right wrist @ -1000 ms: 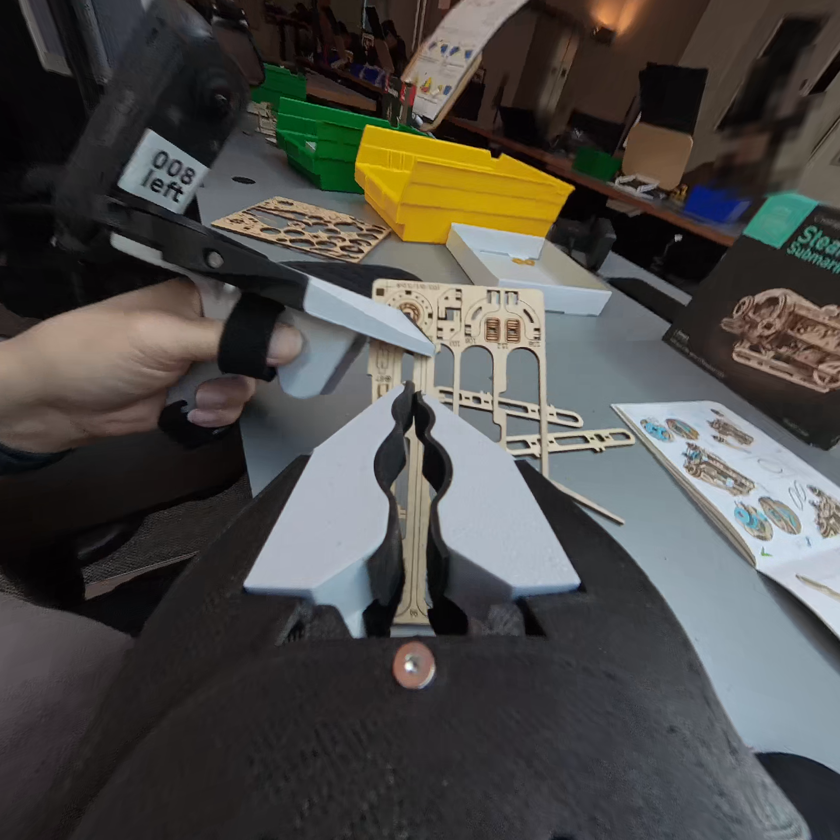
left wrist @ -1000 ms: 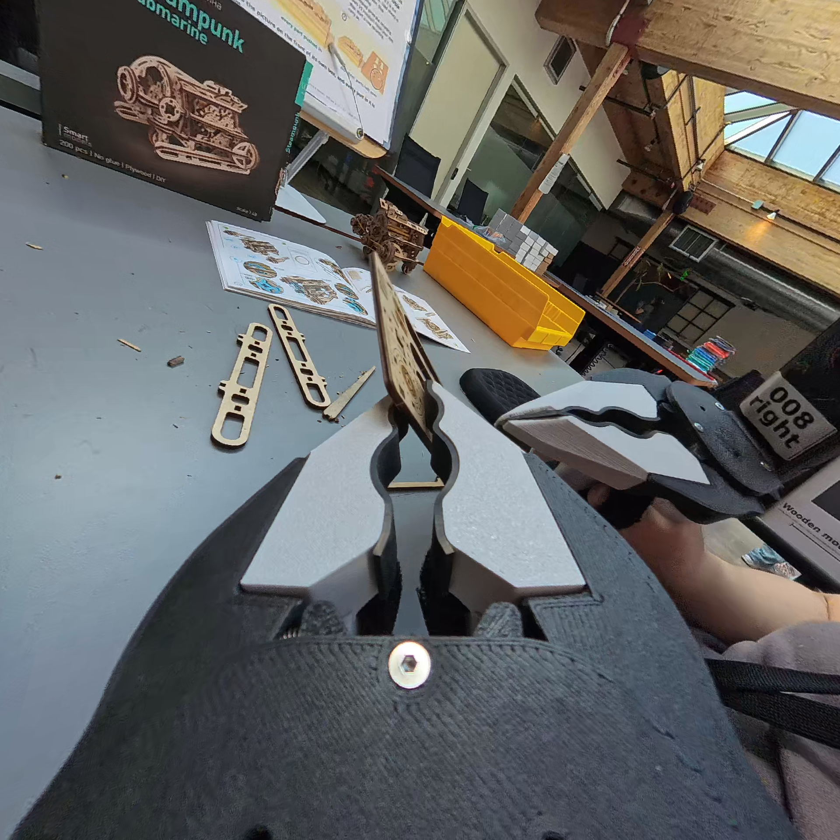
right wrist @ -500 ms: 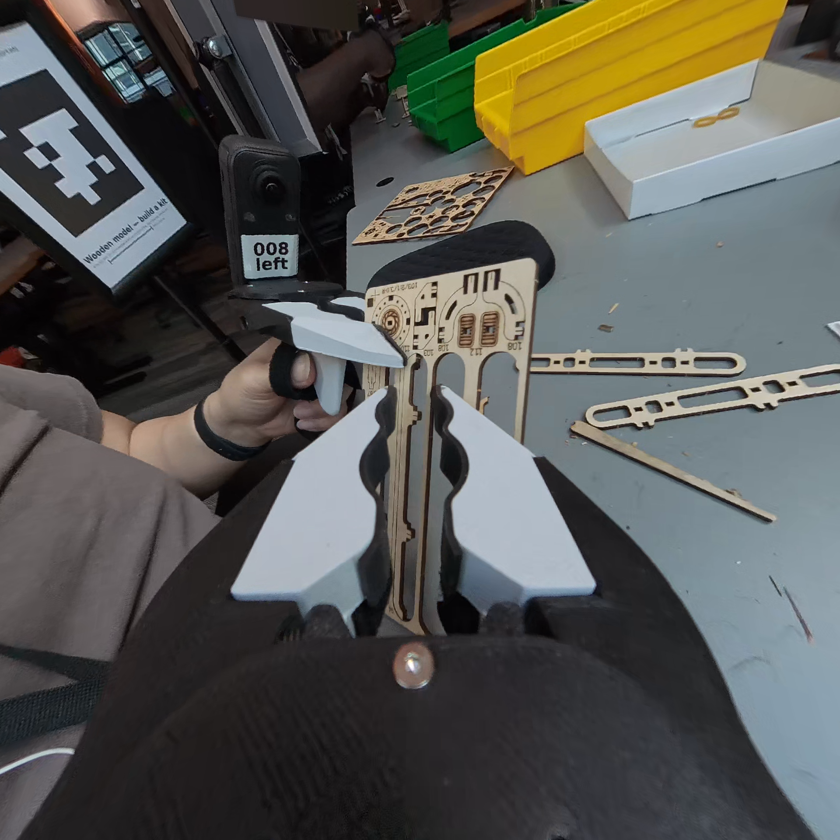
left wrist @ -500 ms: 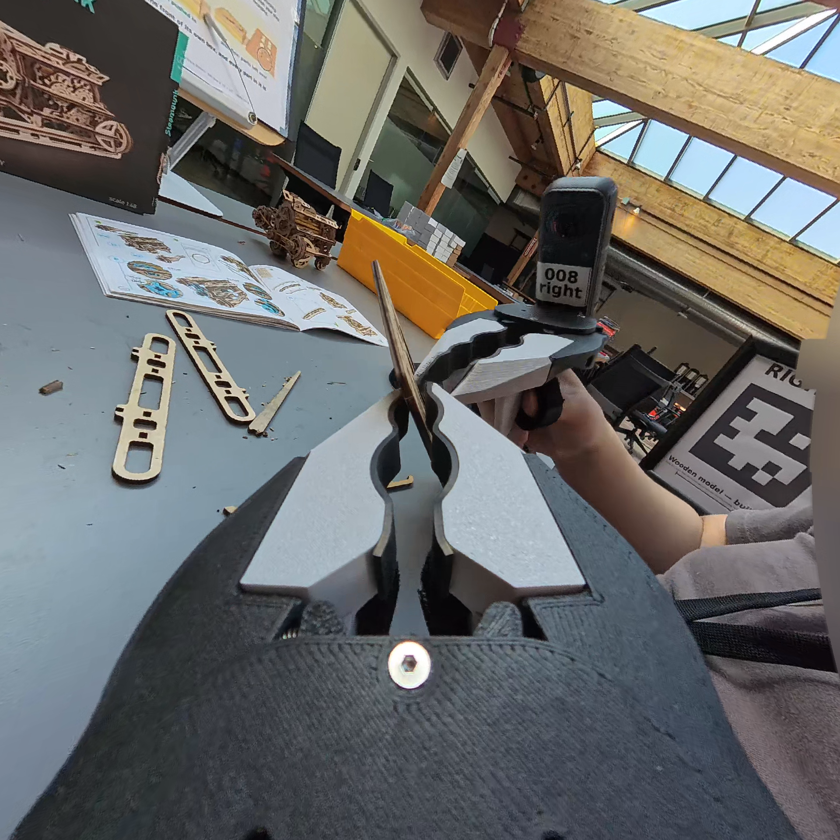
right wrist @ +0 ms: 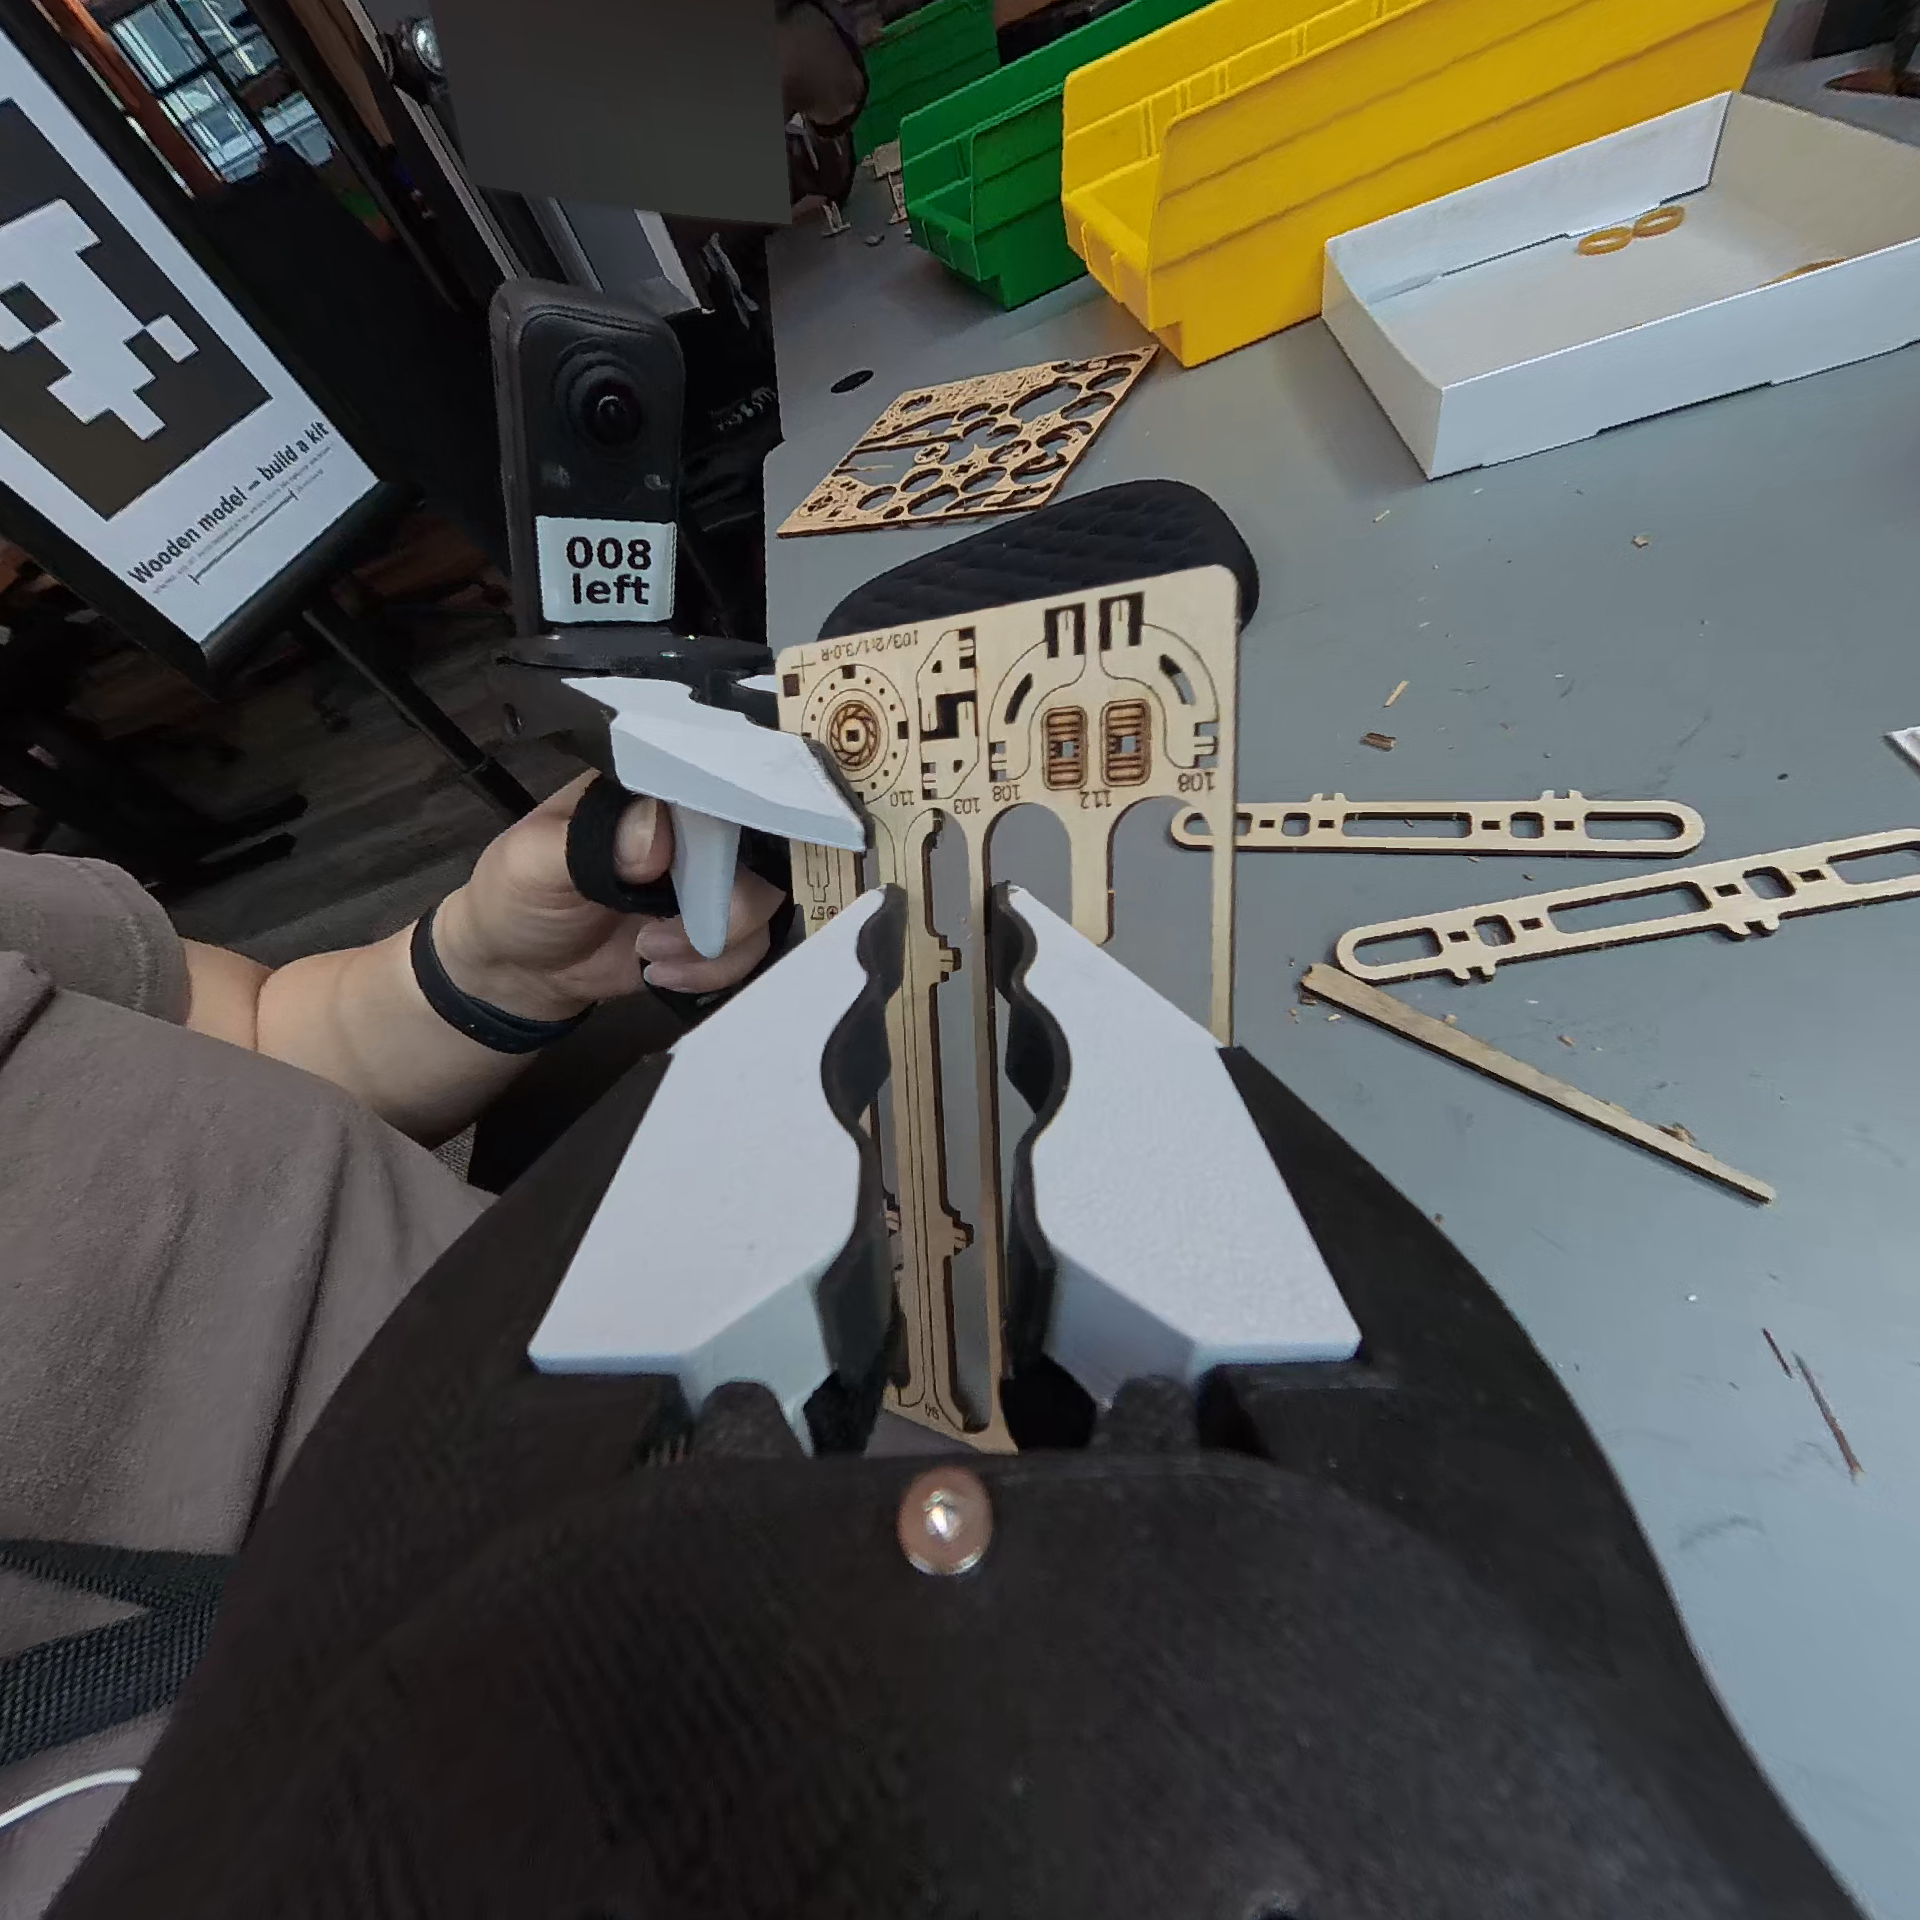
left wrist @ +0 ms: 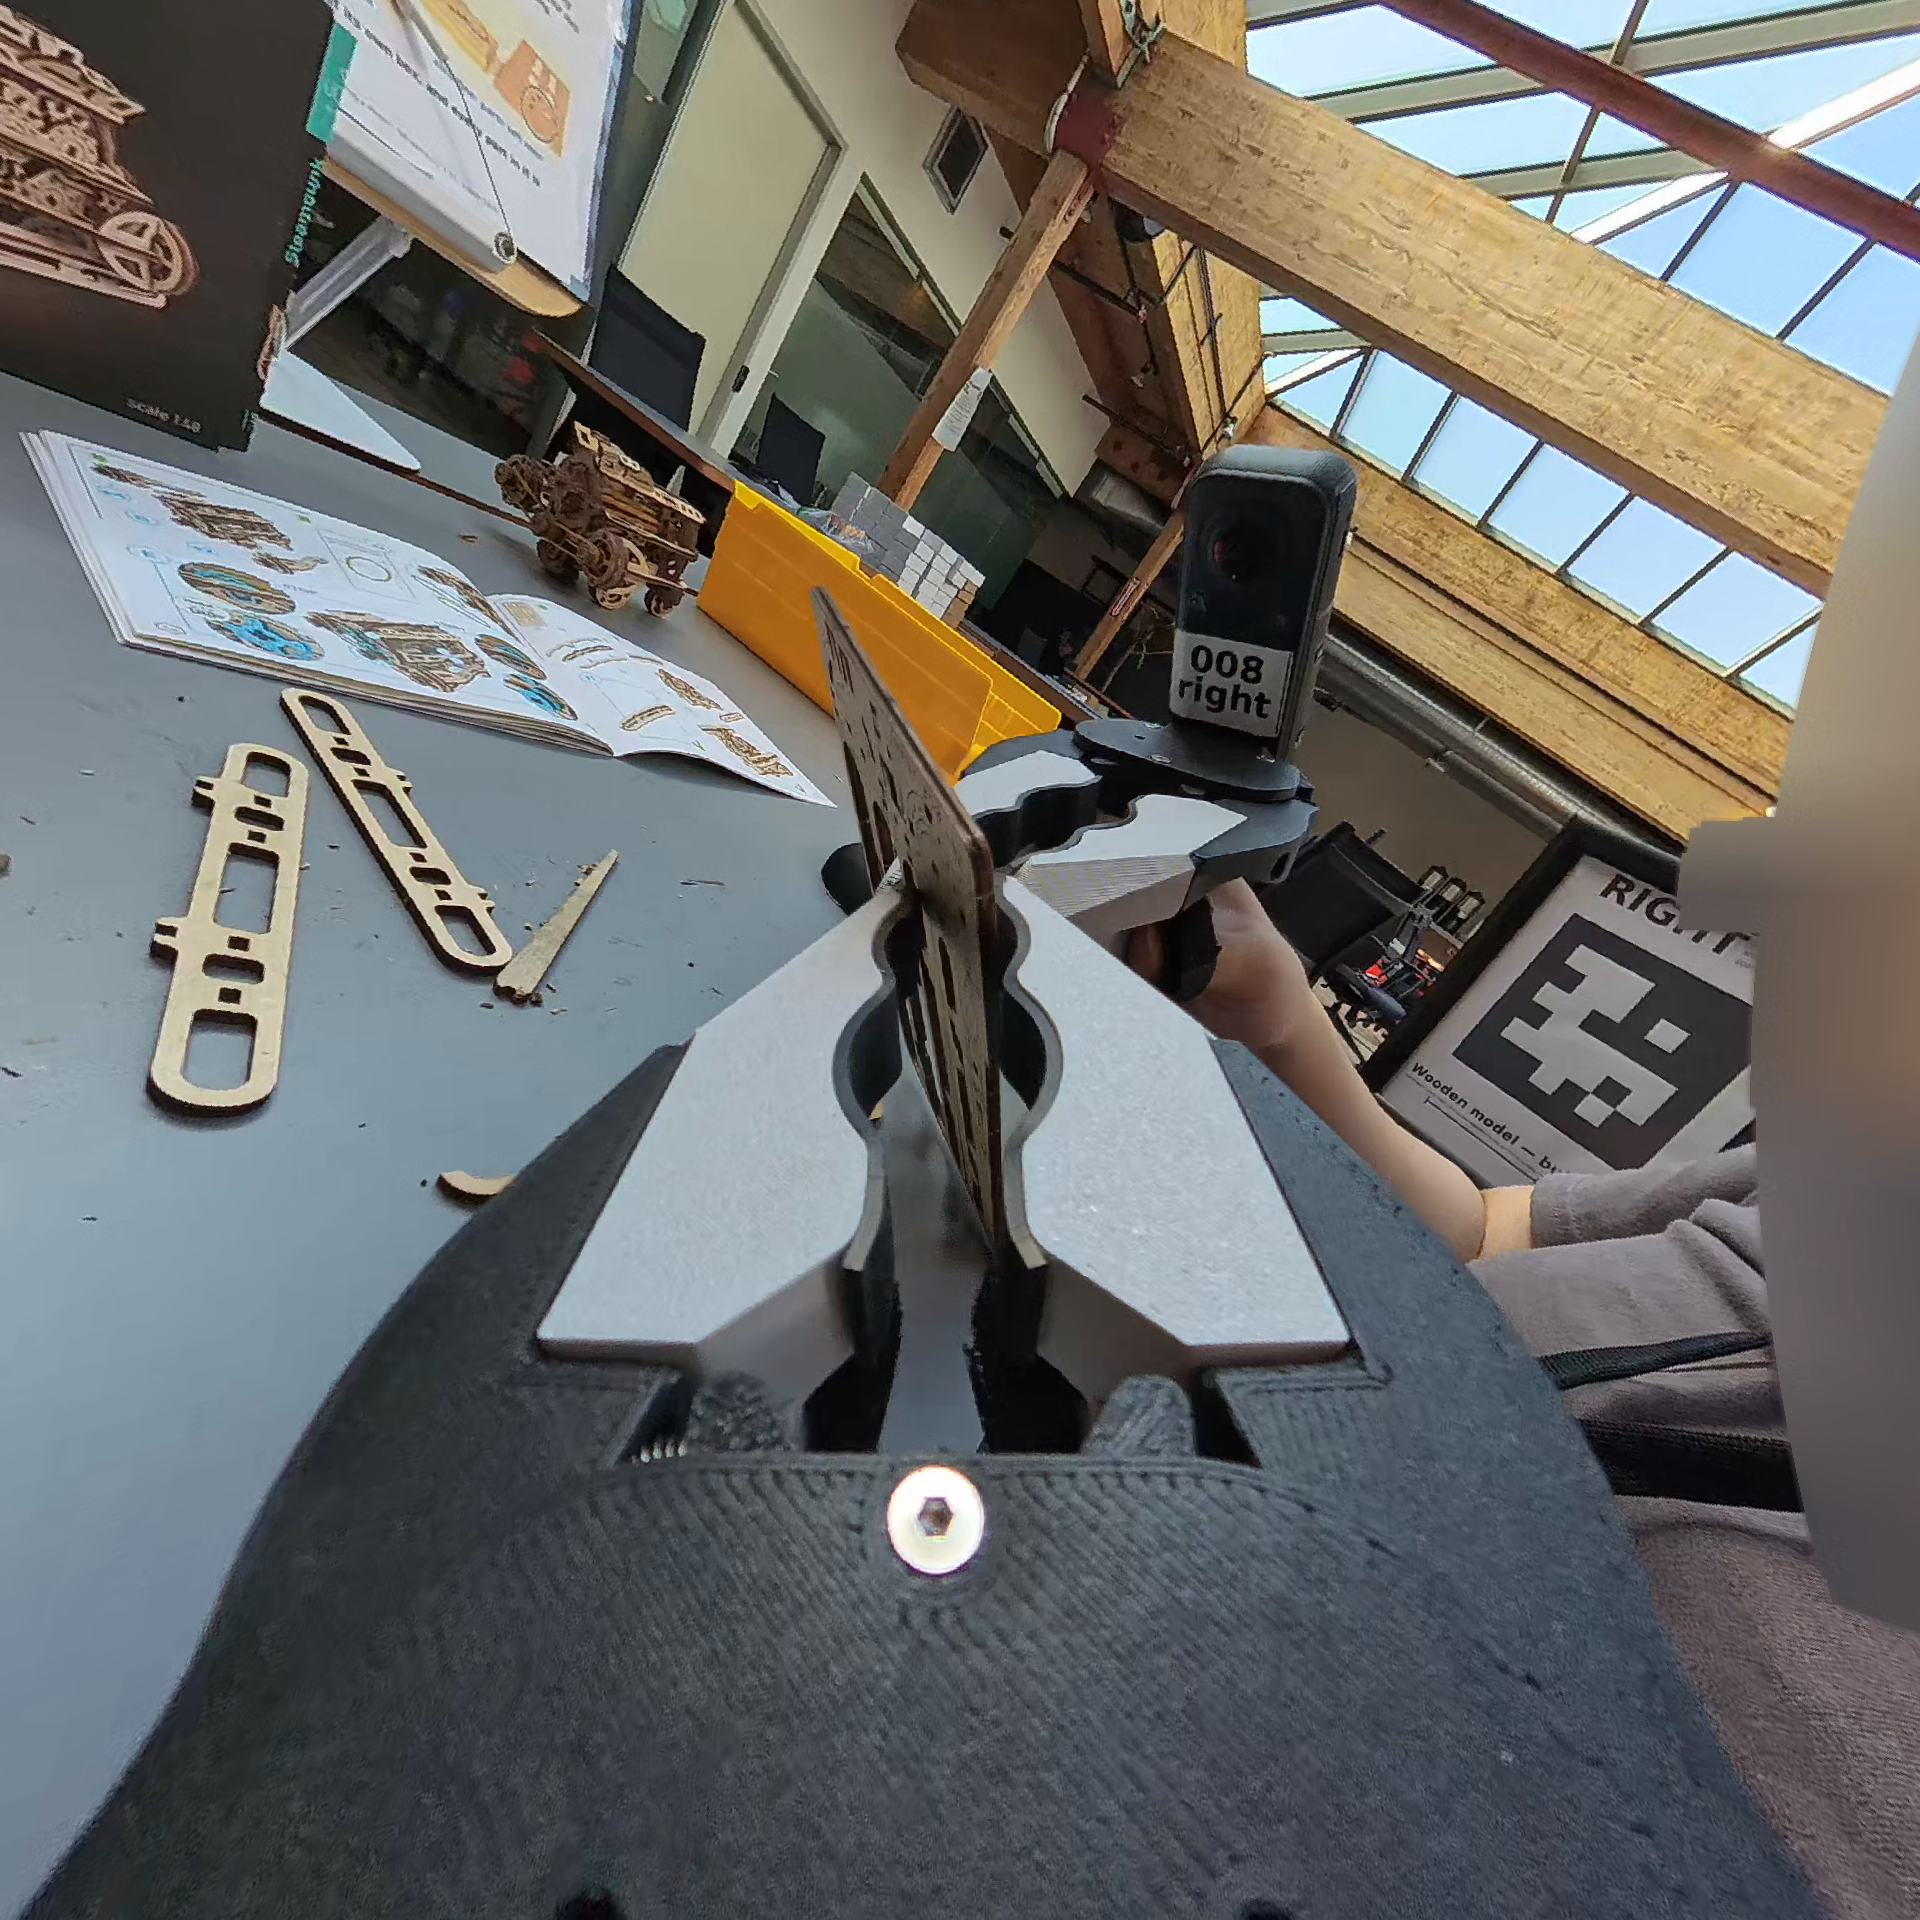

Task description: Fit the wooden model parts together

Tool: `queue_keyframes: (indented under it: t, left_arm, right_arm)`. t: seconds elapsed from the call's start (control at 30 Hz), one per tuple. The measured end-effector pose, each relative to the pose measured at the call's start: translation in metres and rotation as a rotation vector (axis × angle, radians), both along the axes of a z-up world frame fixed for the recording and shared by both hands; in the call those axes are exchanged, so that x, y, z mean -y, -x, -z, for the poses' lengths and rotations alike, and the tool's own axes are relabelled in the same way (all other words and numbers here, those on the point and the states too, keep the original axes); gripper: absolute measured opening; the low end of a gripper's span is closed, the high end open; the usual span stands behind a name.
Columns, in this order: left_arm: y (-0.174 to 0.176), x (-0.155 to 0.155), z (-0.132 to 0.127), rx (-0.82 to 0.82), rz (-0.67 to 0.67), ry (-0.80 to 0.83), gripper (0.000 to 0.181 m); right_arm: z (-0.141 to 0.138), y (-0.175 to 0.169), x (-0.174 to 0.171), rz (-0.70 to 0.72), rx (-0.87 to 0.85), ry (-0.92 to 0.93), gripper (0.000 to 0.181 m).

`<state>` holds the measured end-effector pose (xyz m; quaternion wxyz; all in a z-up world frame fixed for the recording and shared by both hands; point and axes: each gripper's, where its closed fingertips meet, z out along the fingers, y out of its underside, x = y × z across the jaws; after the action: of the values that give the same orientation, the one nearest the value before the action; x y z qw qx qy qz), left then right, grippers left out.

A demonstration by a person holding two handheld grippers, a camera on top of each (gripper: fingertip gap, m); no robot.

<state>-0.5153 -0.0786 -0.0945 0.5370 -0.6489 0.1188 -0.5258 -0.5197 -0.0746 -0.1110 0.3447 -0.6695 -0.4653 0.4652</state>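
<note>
A laser-cut wooden parts sheet stands upright above the grey table. My left gripper is shut on the sheet's edge, and the sheet shows edge-on in the left wrist view. The left gripper also shows in the right wrist view, clamped on the sheet's left side. My right gripper is open, with its jaws on either side of a long strip still in the sheet. It also shows in the left wrist view, just behind the sheet. Two loose slotted strips lie on the table.
A thin wooden sliver, a punched-out sheet, a black pad, a white box, a yellow bin and a green bin are on the table. An open booklet, a built model and the kit box stand farther off. The tips of both grippers are at nearly the same place.
My right gripper has gone from nearly shut to open around the strip. Both grippers have turned and now face each other. The left gripper has kept its hold on the sheet.
</note>
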Motion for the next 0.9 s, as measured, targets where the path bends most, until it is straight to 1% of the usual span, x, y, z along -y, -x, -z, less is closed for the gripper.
queue_keyframes:
  t: [0.07, 0.17, 0.23, 0.4, 0.6, 0.7, 0.73, 0.8, 0.83, 0.9]
  left_arm:
    - [-0.001, -0.001, 0.003, 0.000, 0.004, 0.016, 0.009]
    - [-0.002, -0.004, 0.011, -0.057, -0.029, 0.031, 0.007]
    - [-0.002, -0.004, 0.015, -0.092, -0.039, 0.040, 0.006]
    - [-0.001, -0.004, 0.020, -0.148, -0.053, 0.045, 0.004]
    - [-0.001, -0.004, 0.022, -0.186, -0.068, 0.041, 0.004]
    - [0.000, -0.003, 0.022, -0.219, -0.097, 0.023, 0.004]
    - [-0.002, -0.002, 0.021, -0.222, -0.097, 0.015, 0.005]
    - [-0.003, -0.002, 0.023, -0.262, -0.115, -0.005, 0.005]
    - [-0.003, -0.003, 0.023, -0.257, -0.111, -0.003, 0.005]
    - [-0.004, -0.004, 0.020, -0.182, -0.069, 0.033, 0.003]
  right_arm:
    - [0.001, -0.001, -0.001, 0.013, -0.016, 0.018, 0.013]
    - [0.006, -0.002, -0.005, 0.054, -0.029, 0.050, 0.014]
    - [0.008, -0.003, -0.007, 0.072, -0.049, 0.083, 0.011]
    - [0.011, -0.003, -0.005, 0.053, -0.063, 0.115, 0.009]
    - [0.014, -0.003, -0.007, 0.059, -0.017, 0.070, 0.009]
    - [0.015, -0.002, -0.006, 0.052, 0.026, 0.014, 0.008]
    - [0.016, -0.003, -0.009, 0.074, 0.047, -0.001, 0.001]
    - [0.021, -0.003, -0.009, 0.084, 0.087, -0.052, 0.001]
    - [0.021, -0.003, -0.009, 0.090, 0.090, -0.061, 0.001]
    - [0.014, -0.006, -0.010, 0.084, 0.071, -0.033, 0.000]
